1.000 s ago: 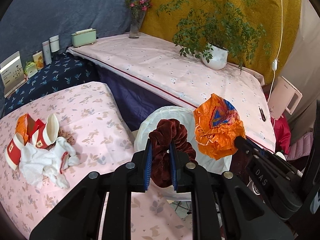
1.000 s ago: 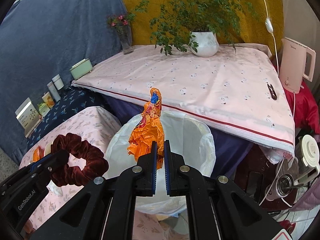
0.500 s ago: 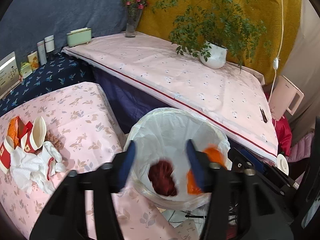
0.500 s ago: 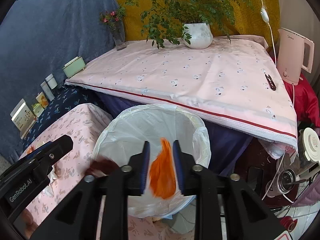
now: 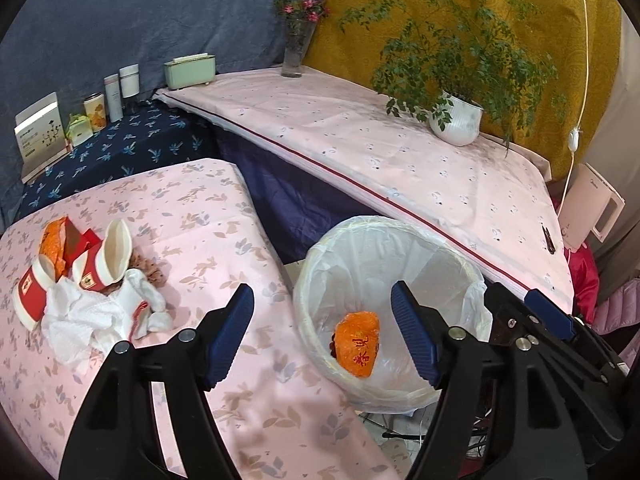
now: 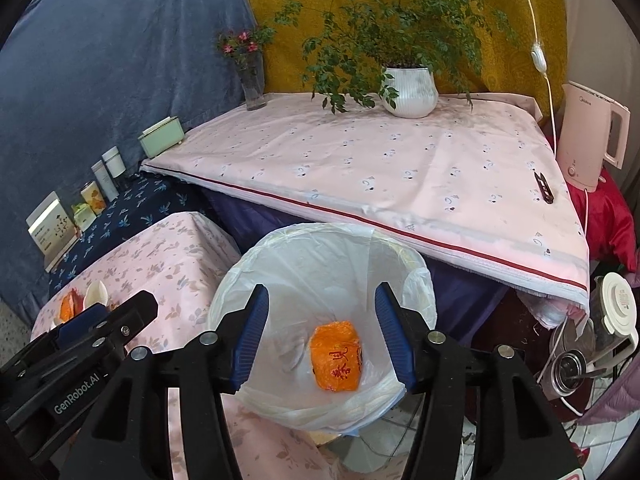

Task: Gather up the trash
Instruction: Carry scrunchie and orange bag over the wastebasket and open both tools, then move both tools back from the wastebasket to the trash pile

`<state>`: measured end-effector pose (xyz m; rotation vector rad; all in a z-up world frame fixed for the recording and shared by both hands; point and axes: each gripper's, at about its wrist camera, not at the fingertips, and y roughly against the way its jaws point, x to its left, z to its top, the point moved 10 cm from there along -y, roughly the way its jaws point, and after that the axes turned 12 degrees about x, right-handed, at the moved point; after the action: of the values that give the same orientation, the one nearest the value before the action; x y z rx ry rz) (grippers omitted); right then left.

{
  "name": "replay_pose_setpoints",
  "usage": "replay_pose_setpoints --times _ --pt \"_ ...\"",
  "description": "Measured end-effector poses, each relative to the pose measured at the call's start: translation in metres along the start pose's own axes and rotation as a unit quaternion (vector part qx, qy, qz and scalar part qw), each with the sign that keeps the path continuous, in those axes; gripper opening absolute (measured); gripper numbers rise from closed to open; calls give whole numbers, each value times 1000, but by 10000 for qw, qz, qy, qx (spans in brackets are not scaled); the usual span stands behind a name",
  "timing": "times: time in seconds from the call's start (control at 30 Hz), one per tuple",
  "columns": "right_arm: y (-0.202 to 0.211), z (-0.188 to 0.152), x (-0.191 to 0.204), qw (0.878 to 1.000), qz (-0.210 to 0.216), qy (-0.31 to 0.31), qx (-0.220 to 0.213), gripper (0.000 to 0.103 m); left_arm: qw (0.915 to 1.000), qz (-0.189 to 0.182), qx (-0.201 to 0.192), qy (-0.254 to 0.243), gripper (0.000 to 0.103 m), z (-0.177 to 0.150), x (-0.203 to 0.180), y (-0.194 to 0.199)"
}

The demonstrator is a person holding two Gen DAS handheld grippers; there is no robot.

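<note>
A white-lined trash bin (image 5: 360, 224) stands between the two tables, and a crumpled orange bag (image 5: 358, 344) lies at its bottom. A dark red scrunchie barely peeks from under the bag's left edge. My left gripper (image 5: 322, 336) hovers over the bin's near rim; its jaws are opening with nothing between them. My right gripper (image 6: 323, 336) hangs over the same bin (image 6: 320, 228), above the orange bag (image 6: 336, 356), its jaws also opening and empty. On the flowered table lie red paper cups (image 5: 32, 296), white tissues (image 5: 100, 316) and an orange wrapper (image 5: 54, 240).
The long pink-clothed table (image 6: 400, 168) behind the bin carries a potted plant (image 6: 408, 92), a flower vase (image 6: 252, 88), a mint box (image 6: 162, 136) and a black clip (image 6: 543, 187). A pink kettle (image 6: 592, 136) stands at the right, with cluttered appliances (image 6: 592, 344) on the floor.
Both grippers have opened. The scrunchie dropped from the left one and the orange bag from the right one, and both now lie in the bin.
</note>
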<state>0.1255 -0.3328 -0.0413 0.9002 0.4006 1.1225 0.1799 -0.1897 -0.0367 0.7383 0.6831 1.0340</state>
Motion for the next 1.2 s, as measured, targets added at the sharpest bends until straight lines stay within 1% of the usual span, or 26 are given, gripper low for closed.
replay_pose_setpoints --times 0.13,0.43,0.77,0.8,0.9,1.2 --pt "4 -3 14 9999 40 92 -10 54 9998 59 -47 197 71 -3 20 9" --pt "14 -12 49 9993 145 334 -28 58 9984 179 -159 513 71 -9 57 28" --pt "18 -25 86 9979 256 595 22 61 9954 366 -132 872 71 -24 97 36" --pt "18 -27 90 9977 267 630 33 61 9950 386 -132 912 71 -26 102 37" --pt "17 -33 102 9969 299 727 67 61 9935 438 -154 1043 77 -30 116 40" --pt "14 -47 139 9939 390 1015 177 61 9896 581 -145 1311 77 -42 152 44"
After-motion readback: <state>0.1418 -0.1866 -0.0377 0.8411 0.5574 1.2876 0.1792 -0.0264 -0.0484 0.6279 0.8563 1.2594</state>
